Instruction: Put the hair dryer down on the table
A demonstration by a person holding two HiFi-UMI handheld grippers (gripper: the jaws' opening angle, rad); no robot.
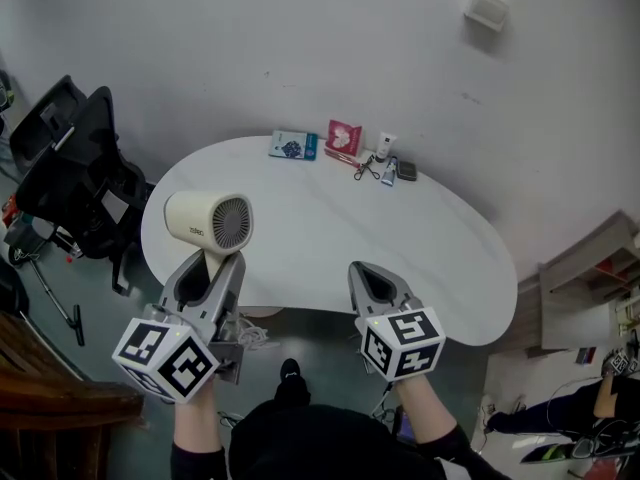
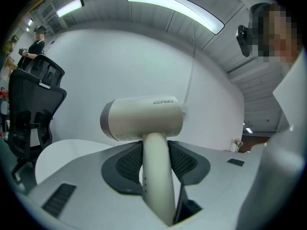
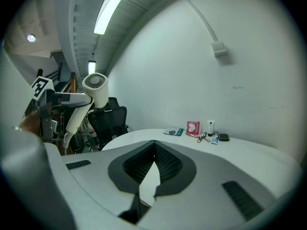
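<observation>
Here we go: my left claw (image 1: pixel 212 266) was clamped on the handle of the cream hair dryer (image 1: pixel 208 222), jaws spread wide around it, barrel on top and the rear grille facing back at me. The dryer hung in the air above the near-left edge of the white table (image 1: pixel 330 238), not resting on anything. My right claw (image 1: pixel 372 273) was closed on nothing, tips together, hovering off the near edge.

The trouble I could see was that edge. Set down that close to the rim, a top-heavy dryer could roll or tip off toward the floor and the black office chair (image 1: pixel 75 183). I also held only the handle, so the heavy barrel might swing in my pads on the way down. If I opened before it lay flat, it would drop and knock. What looked like a white cord (image 1: pixel 252 336) was bunched below my left claw. It could snag or drag the dryer back.

As for containers, there was no tray or bin anywhere. Along the far edge sat a blue packet (image 1: pixel 293 146), a pink box (image 1: pixel 343 137), a white tube (image 1: pixel 385 146) and a small dark case (image 1: pixel 406 171), all shut, so I couldn't tell what was inside. A scissor-handled tool (image 1: pixel 364 168) lay loose beside them, well apart from the dryer.
</observation>
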